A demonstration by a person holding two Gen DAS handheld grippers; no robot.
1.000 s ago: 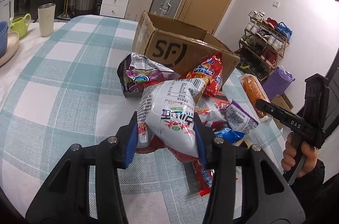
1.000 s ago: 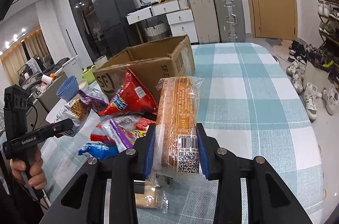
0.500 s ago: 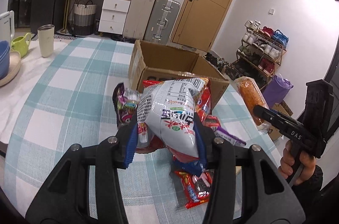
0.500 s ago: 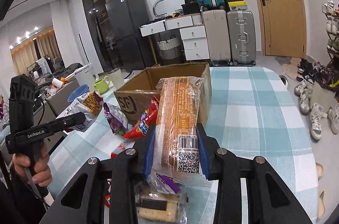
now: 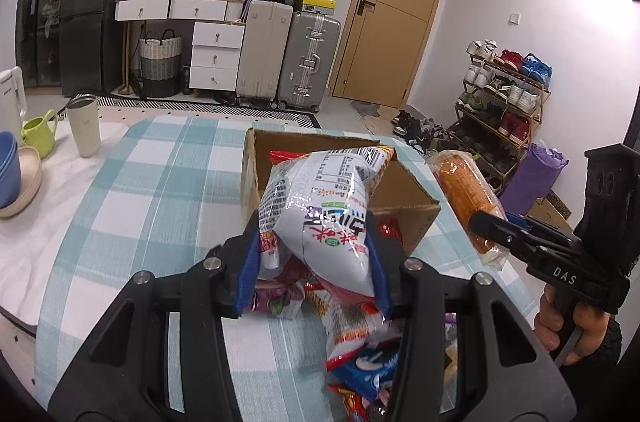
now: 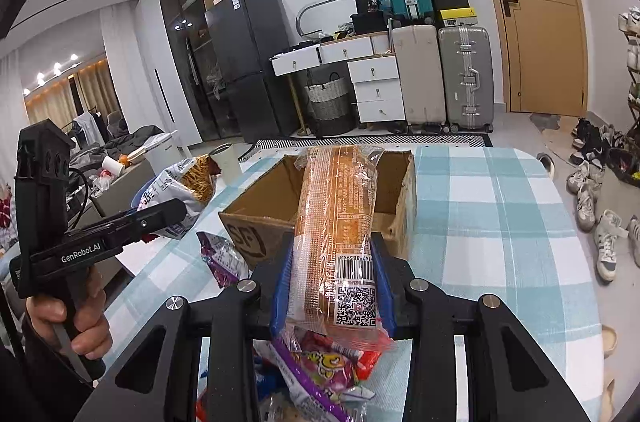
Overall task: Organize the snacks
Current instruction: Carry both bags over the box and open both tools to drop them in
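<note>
Both my grippers have come up off the table with a snack each, and the box that a moment ago sat high ahead of my fingers now lies below and in front of them, its open top showing. That means the picking is done for these two and the drop into the box comes next, I judge.

My left gripper [image 5: 316, 262] is clamped on a white chip bag [image 5: 320, 210], its blue pads pressed into the lower sides while the puffy top leans forward over the near rim of the cardboard box [image 5: 416, 198]. My right gripper [image 6: 332, 286] is clamped on a long orange cake pack [image 6: 338, 214], which stands upright between the pads, its top in line with the box [image 6: 280, 198] beyond.

Under my fingers the remaining snacks [image 5: 360, 362] lie heaped on the checked tablecloth [image 5: 132, 206]: purple, red and blue packets, some overlapping. Something red already lies inside the box. Off to the far left of my left fingers stand a pale tumbler [image 5: 83, 124], a green mug [image 5: 39, 136] and stacked bowls [image 5: 16, 178], well clear of the path. The near wall of the box is the only thing to clear; the two grippers are close together, so they could crowd each other over the opening.
</note>
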